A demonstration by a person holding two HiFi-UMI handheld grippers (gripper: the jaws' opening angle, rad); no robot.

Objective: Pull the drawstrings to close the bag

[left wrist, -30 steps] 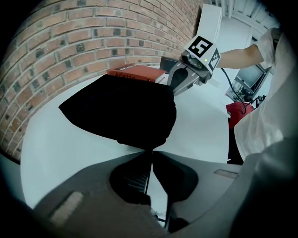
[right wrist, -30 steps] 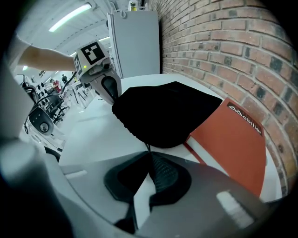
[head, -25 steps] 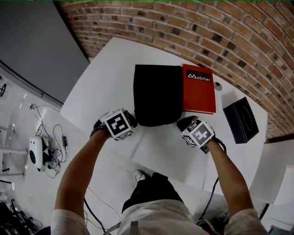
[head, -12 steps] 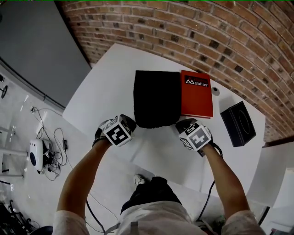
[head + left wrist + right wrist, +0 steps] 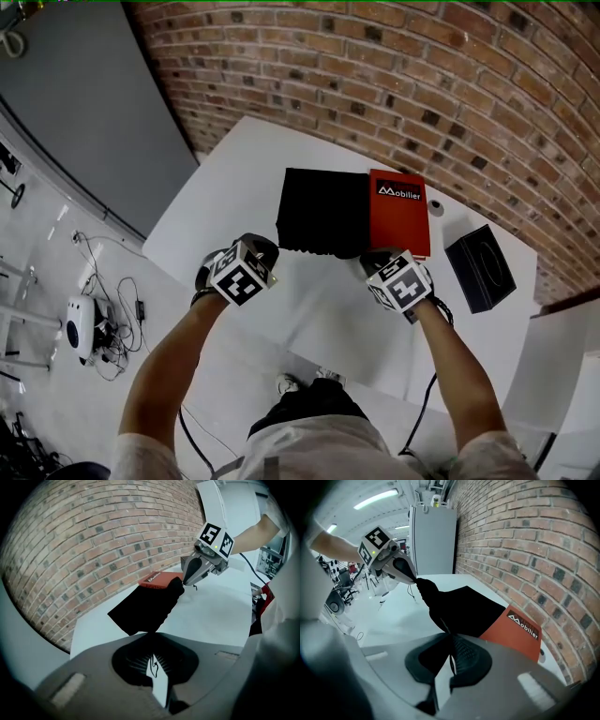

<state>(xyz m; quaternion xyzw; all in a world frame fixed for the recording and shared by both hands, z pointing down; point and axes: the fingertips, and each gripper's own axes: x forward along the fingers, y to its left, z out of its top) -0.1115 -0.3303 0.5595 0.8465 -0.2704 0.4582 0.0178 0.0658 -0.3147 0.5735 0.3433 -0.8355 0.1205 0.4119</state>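
The brick wall (image 5: 422, 84) runs close behind the far edge of the white table (image 5: 309, 319); the tabletop is bare on the near side and to the left of the black bag (image 5: 323, 211), so that is where the free room lies (the right side is the crowded one). The bag lies toward the far edge, its near end bunched between the two claws. A red book (image 5: 398, 220) touches its right edge, and a black box (image 5: 480, 267) sits apart, near the right rim. The left gripper (image 5: 153, 663) is clamped on a thin black drawstring (image 5: 153, 667); the right gripper (image 5: 451, 654) is likewise pinched on its cord (image 5: 445, 626). The book's cover reads "Mobilier" in white.
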